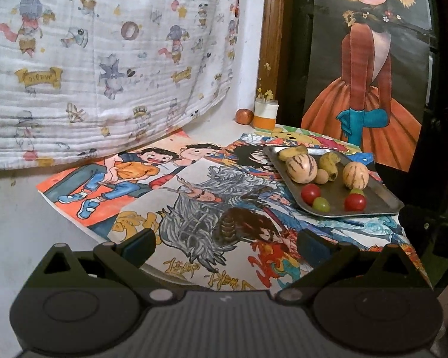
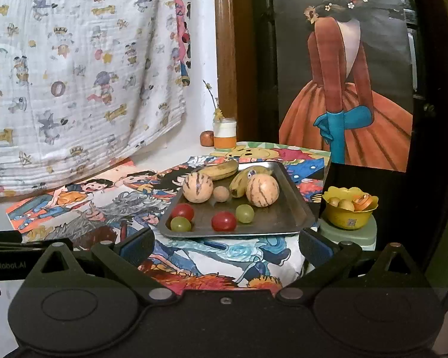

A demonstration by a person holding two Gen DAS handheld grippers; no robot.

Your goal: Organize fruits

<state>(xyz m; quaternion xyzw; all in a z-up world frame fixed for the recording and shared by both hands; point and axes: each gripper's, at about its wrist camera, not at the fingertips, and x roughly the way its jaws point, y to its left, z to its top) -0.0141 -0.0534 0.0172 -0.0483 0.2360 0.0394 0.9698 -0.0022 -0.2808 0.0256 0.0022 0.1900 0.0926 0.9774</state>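
**Fruit gathered on the tray, both grippers hanging back**

Sitting grouped on the metal tray [image 2: 286, 214]: two striped melons [image 2: 197, 190], bananas [image 2: 221, 169] behind, tomatoes [image 2: 223, 221] and grapes [image 2: 244, 213] in front, kinds paired, perhaps already sorted, perhaps awaiting sorting. Resting right of the tray, a yellow bowl [image 2: 348, 216] holding more fruit. Hovering short of the tray, left gripper [image 1: 225, 246] and right gripper [image 2: 225, 246], both spread wide, gripping nothing.

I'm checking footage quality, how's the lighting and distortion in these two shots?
Left wrist view: dim indoor light, strong fisheye bending with dark corners, tray sharp. Right wrist view: same dimness and curvature, fruit crisp, jar slightly blurred, no harsh glare.
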